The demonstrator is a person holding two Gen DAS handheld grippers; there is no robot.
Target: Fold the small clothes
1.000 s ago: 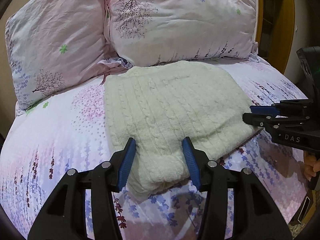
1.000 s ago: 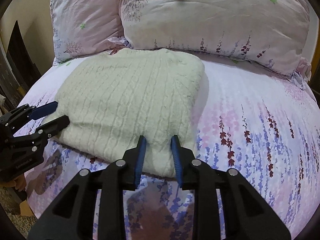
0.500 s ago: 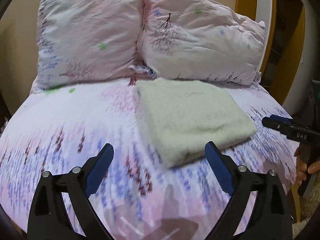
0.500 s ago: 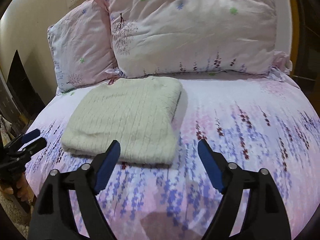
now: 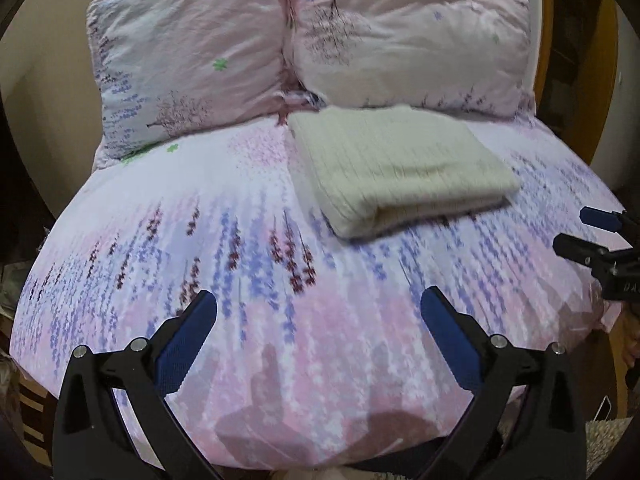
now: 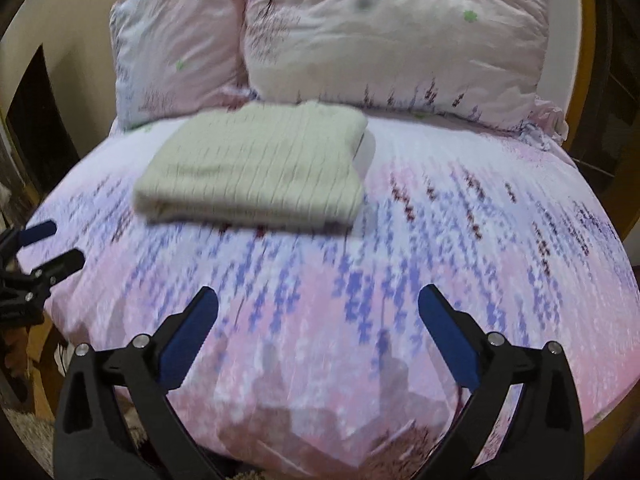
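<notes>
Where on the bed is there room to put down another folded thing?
The widest bare stretch of bed sheet lies in front of the folded cream sweater, between it and the open left gripper. More room lies beside the sweater, below the left pillow. It is crowded at the back, where the sweater lies close against the right pillow.

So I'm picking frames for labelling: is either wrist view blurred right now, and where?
Right wrist view: motion blur smears the folded sweater and the bedsheet print. Left wrist view: sharper, though the sweater ribbing and sheet flowers still streak. Both views bulge with fisheye distortion.
</notes>
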